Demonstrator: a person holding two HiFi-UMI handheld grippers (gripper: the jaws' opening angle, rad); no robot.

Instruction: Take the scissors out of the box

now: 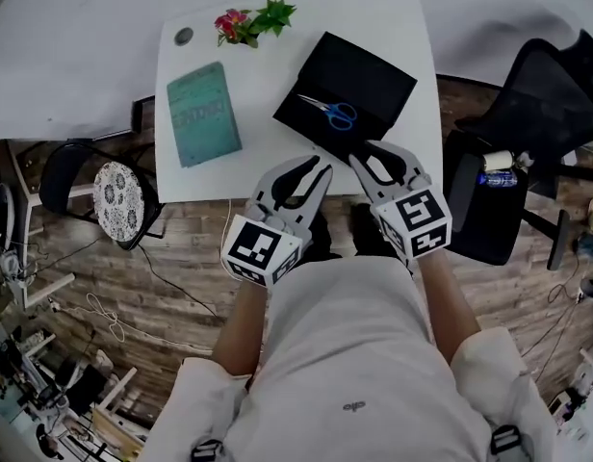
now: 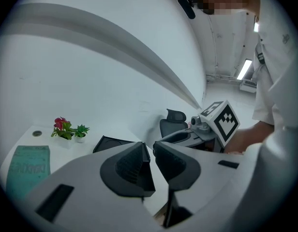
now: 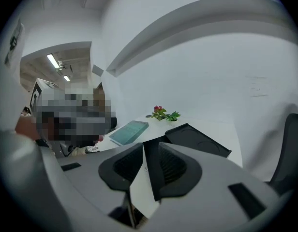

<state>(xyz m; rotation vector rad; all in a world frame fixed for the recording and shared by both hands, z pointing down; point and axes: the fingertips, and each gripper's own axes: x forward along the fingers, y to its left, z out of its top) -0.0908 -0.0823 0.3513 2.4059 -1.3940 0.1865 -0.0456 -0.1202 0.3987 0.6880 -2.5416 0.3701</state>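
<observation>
Scissors (image 1: 330,111) with blue handles lie in an open black box (image 1: 369,75) at the right of the white table (image 1: 258,157). In the head view both grippers hover at the table's near edge, short of the box. My left gripper (image 1: 322,168) points toward the box's near corner, its jaws a narrow gap apart and empty. My right gripper (image 1: 369,152) is just right of it, open and empty. The left gripper view shows its pads (image 2: 134,166) and the box (image 2: 112,143) beyond. The right gripper view looks over the box (image 3: 197,139); the scissors are hidden there.
A teal book (image 1: 202,114) lies at the table's left, and a small potted flower (image 1: 253,22) stands at its far edge beside a small round disc (image 1: 184,36). A black office chair (image 1: 528,152) stands right of the table, a patterned stool (image 1: 118,200) at the left.
</observation>
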